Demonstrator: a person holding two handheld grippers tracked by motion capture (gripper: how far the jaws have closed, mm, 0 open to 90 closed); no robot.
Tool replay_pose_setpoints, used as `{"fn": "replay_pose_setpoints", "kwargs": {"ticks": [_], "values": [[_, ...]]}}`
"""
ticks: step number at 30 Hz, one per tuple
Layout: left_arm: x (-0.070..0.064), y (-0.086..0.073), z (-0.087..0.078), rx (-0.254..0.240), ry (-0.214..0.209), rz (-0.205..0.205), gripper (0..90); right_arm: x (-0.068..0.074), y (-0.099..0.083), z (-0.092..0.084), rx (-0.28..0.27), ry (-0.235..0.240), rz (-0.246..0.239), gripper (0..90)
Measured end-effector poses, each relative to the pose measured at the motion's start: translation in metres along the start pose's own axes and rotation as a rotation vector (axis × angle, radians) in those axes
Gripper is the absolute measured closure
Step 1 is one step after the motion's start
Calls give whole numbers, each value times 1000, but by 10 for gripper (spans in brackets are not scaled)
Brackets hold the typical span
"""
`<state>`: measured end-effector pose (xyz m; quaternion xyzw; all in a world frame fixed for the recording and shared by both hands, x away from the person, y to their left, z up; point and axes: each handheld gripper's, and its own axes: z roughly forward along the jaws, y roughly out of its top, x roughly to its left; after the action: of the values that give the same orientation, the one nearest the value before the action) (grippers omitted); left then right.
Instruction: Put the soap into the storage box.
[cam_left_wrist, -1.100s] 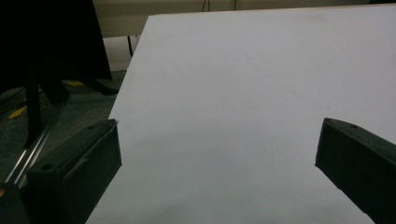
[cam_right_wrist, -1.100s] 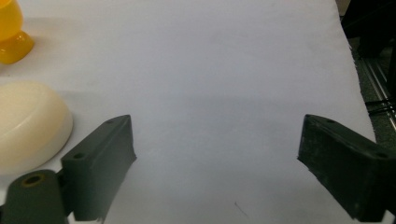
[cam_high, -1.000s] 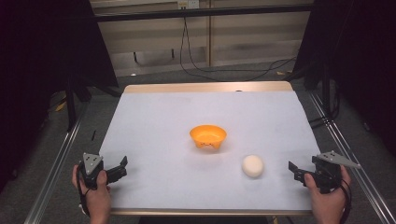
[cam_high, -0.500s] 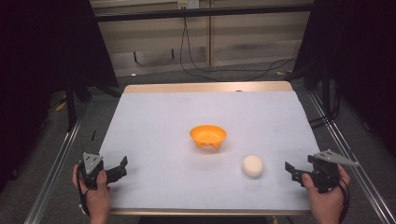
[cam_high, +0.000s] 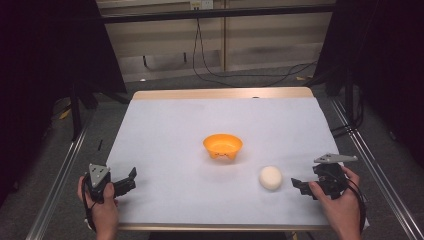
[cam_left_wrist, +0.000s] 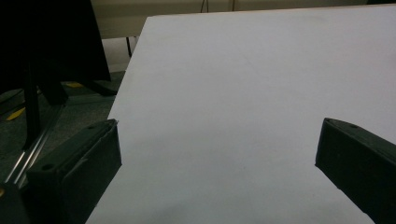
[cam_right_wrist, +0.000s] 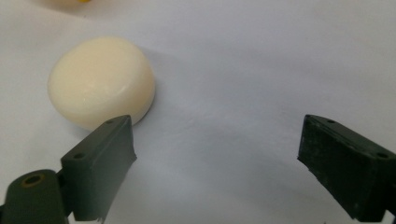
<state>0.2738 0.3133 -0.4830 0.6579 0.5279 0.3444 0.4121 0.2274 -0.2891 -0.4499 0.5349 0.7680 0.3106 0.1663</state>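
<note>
A cream, rounded dough-like ball (cam_high: 270, 177) lies on the white table sheet (cam_high: 170, 130), right of centre near the front. An orange bowl (cam_high: 223, 146) stands upright just behind and to its left. My right gripper (cam_high: 298, 185) is low over the sheet, just right of the ball and pointing at it. In the right gripper view the ball (cam_right_wrist: 102, 81) sits past the left jaw's tip, and the gripper (cam_right_wrist: 217, 135) is open; its jaws have just been closing with nothing between them. My left gripper (cam_high: 129, 181) rests open at the front left corner, over bare sheet (cam_left_wrist: 224, 84).
The sheet covers a wooden table whose far edge (cam_high: 220, 93) shows. Metal rails (cam_high: 55, 195) run along both sides. Black cables (cam_high: 210, 70) lie on the floor behind. Dark curtains hang on the left and right.
My right gripper has moved left, closer to the cream ball. The left gripper, the bowl and the ball have stayed put.
</note>
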Motion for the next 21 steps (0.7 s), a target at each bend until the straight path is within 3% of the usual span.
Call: {"fn": "replay_pose_setpoints", "kwargs": {"ticks": [3,4,6,9,13,14,21], "values": [[0,0,0,1,1,1,0,1,3,3,38,16,-12,115],[0,0,0,0,-5,-3,0,3,7,7,85,41,-29,105],[0,0,0,3,-5,-3,0,5,10,10,122,71,-50,90],[0,0,1,4,-9,-4,0,9,14,15,170,101,-91,84],[1,1,1,17,-19,-1,3,12,19,18,216,152,-106,77],[1,1,2,16,-18,-4,5,14,22,20,236,172,-132,50],[1,1,2,20,-29,-5,9,21,30,28,261,199,-174,17]]}}
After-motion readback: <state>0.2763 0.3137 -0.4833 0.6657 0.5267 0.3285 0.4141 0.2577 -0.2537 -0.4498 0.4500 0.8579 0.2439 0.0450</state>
